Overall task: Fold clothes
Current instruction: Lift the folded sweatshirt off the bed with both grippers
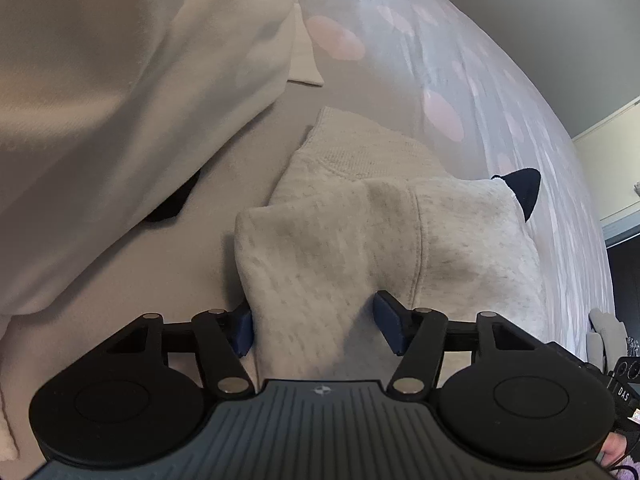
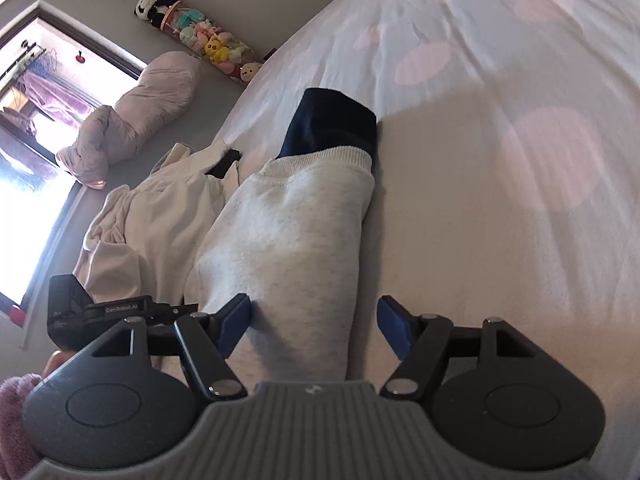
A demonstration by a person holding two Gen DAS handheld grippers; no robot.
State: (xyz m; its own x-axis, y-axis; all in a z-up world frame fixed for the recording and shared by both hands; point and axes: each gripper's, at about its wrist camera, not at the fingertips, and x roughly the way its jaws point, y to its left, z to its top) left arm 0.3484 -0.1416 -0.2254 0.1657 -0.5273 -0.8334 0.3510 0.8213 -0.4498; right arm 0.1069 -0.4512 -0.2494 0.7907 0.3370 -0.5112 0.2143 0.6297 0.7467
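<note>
A light grey sweatshirt (image 1: 360,232) lies bunched on the bed, with a dark navy piece (image 1: 524,190) poking out at its far end. My left gripper (image 1: 317,328) is open, and a thick fold of the grey fabric sits between its blue pads (image 1: 244,330). In the right wrist view the same grey sweatshirt (image 2: 288,240) stretches away, ending in a ribbed hem with the navy piece (image 2: 332,124) beyond it. My right gripper (image 2: 314,326) is open; the fabric lies against its left pad (image 2: 236,320) and leaves a gap to the right one.
A cream garment (image 1: 120,100) hangs close at the upper left and lies crumpled (image 2: 160,208) beside the grey one. The sheet (image 2: 500,160) is white with pink spots. A lilac duvet bundle (image 2: 132,120), plush toys (image 2: 208,40) and a bright window (image 2: 24,140) are off the bed.
</note>
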